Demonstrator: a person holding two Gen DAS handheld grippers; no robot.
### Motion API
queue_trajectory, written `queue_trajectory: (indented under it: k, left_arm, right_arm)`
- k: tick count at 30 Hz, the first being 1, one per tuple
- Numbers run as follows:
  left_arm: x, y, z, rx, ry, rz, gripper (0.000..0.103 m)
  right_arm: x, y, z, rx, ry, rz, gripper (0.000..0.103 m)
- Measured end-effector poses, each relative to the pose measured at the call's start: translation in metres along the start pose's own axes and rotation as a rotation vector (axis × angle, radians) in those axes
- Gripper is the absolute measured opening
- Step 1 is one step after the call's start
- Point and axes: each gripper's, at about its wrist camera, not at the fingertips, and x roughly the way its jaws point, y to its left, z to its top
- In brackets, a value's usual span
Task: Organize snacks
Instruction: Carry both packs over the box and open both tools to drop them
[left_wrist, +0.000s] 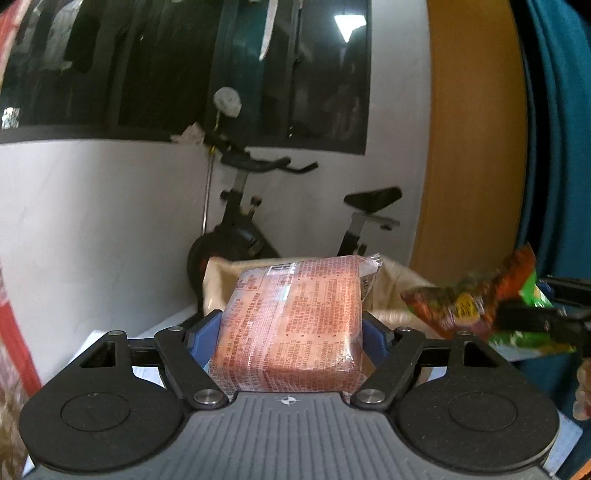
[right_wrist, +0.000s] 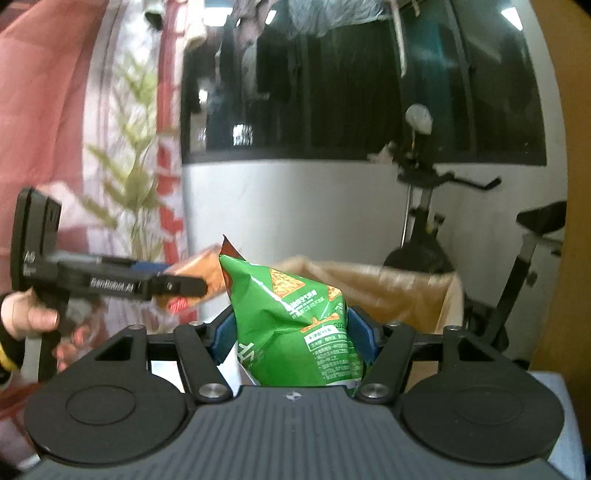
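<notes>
My left gripper (left_wrist: 291, 332) is shut on an orange-red wrapped snack pack (left_wrist: 295, 325) and holds it in the air in front of a beige fabric basket (left_wrist: 395, 284). My right gripper (right_wrist: 291, 328) is shut on a green chip bag (right_wrist: 295, 325) and holds it up before the same basket (right_wrist: 388, 288). In the left wrist view the right gripper (left_wrist: 532, 317) enters from the right with the bag (left_wrist: 465, 299). In the right wrist view the left gripper (right_wrist: 177, 286) enters from the left with the orange pack (right_wrist: 199, 269).
A black exercise bike (left_wrist: 243, 229) stands against the white wall behind the basket; it also shows in the right wrist view (right_wrist: 424, 236). A dark window (left_wrist: 184, 66) is above. An orange panel (left_wrist: 472, 147) and teal curtain (left_wrist: 554, 129) are at the right.
</notes>
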Motion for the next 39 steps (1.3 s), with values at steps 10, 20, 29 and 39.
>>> queue_trajectory:
  k: [10, 20, 29, 39]
  left_arm:
    - [0.082, -0.012, 0.049, 0.06, 0.01, -0.021, 0.079]
    - [0.152, -0.002, 0.043, 0.044, 0.131, 0.01, 0.079]
    - [0.169, 0.014, 0.043, 0.023, 0.154, -0.009, 0.088]
    - [0.105, 0.026, 0.035, -0.028, 0.102, 0.017, 0.088]
  right_arm:
    - [0.091, -0.055, 0.036, 0.002, -0.03, -0.046, 0.065]
    - [0.147, -0.091, 0.007, 0.105, 0.059, -0.065, 0.066]
    - [0.147, -0.098, 0.003, 0.128, 0.086, -0.102, 0.08]
    - [0.101, -0.073, -0.005, 0.108, 0.049, -0.103, 0.081]
